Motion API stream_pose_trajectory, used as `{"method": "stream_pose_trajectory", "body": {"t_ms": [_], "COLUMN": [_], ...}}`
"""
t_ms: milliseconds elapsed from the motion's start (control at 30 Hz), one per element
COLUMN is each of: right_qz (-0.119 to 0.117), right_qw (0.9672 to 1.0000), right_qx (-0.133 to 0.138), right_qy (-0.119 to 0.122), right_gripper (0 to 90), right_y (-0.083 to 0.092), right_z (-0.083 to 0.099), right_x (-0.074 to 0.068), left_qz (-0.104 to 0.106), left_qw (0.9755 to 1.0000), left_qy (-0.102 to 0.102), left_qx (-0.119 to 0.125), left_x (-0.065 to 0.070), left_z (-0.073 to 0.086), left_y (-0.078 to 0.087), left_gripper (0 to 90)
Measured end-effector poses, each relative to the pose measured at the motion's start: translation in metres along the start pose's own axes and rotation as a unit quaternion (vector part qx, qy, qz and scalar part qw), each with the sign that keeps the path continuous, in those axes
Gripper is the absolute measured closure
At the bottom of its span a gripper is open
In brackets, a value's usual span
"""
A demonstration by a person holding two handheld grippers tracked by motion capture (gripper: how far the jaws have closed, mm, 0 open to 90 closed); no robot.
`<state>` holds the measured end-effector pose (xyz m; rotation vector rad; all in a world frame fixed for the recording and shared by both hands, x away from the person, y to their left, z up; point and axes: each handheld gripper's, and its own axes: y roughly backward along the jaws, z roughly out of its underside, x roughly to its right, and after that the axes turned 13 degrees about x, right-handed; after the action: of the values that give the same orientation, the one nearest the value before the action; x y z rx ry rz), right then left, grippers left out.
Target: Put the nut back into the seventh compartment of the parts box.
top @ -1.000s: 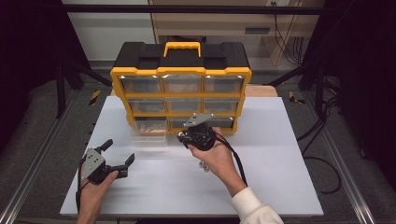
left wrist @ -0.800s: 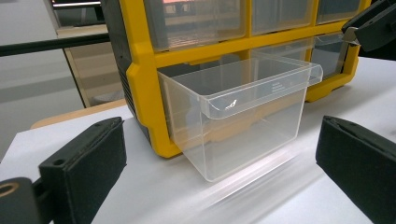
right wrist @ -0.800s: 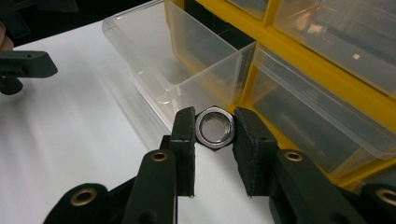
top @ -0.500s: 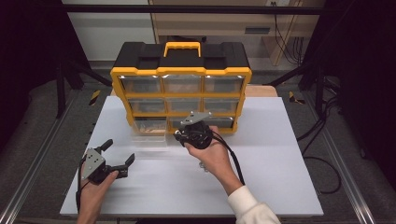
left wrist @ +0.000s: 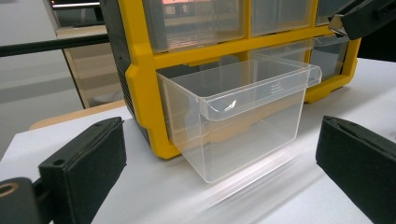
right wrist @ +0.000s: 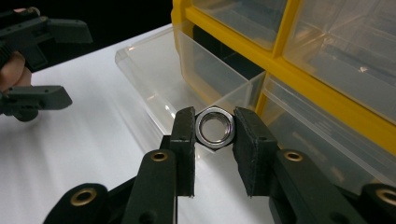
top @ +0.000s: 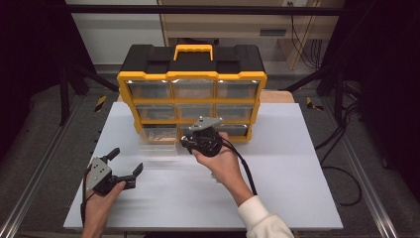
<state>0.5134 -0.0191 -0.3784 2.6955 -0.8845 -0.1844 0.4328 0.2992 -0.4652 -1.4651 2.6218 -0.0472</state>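
We note a steel nut (right wrist: pixel 215 127) clamped between the two black pads of the right tongs (right wrist: pixel 214 133); in the right gripper view it sits at centre frame, bore facing the camera, flats pressed by the pads on both sides. Behind it, toward the upper left of that frame, we see a clear drawer (right wrist: pixel 184 74) pulled partway out of the yellow organizer (right wrist: pixel 299 79). The nut hangs near the drawer's front edge; whether it is over the drawer or just short of it we cannot tell.

In the high view the right tongs (top: pixel 190 142) sit at mid-frame, just in front of the organizer's (top: pixel 191 77) bottom row, with the drawer (top: pixel 158 141) immediately to their left.

The left tongs (top: pixel 125 163) rest low at the lower left of the high view, on the white counter (top: pixel 297 163), jaws spread wide with nothing between them. In the left gripper view the drawer (left wrist: pixel 243 116) stands at centre frame, between and beyond the two pads, well apart from both.
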Motion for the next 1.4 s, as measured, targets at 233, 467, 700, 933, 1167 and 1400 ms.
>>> {"method": "stream_pose_trajectory", "body": {"t_ms": [233,467,700,933,1167,1400], "right_qz": [0.002,0.001,-0.002,-0.003,-0.006,-0.005], "right_qw": [0.9999,0.9997,0.9995,0.9995,0.9997,0.9996], "right_qx": [0.009,0.021,0.024,0.023,0.020,0.022], "right_qy": [-0.003,-0.013,-0.021,-0.019,-0.016,-0.019], "right_gripper": [70.3,70.3,70.3,70.3,70.2,70.2], "right_y": [-0.006,-0.009,-0.012,-0.016,-0.025,-0.033], "right_z": [-0.002,-0.004,-0.007,-0.010,-0.013,-0.015], "right_x": [-0.002,-0.002,-0.001,-0.004,-0.006,-0.008], "left_qz": [0.001,0.002,0.002,0.001,0.002,0.001], "left_qw": [1.0000,1.0000,1.0000,1.0000,1.0000,1.0000], "left_qy": [0.001,0.001,0.000,0.001,0.000,0.001], "left_qx": [0.001,0.000,-0.001,-0.001,-0.001,-0.002], "left_x": [0.000,0.000,0.001,0.000,0.001,0.000], "left_z": [0.000,0.000,0.000,0.000,0.000,0.000], "left_y": [0.000,0.000,0.000,0.000,0.000,0.000], "left_gripper": [1.5,1.5,1.5,1.5,1.5,1.5]}}
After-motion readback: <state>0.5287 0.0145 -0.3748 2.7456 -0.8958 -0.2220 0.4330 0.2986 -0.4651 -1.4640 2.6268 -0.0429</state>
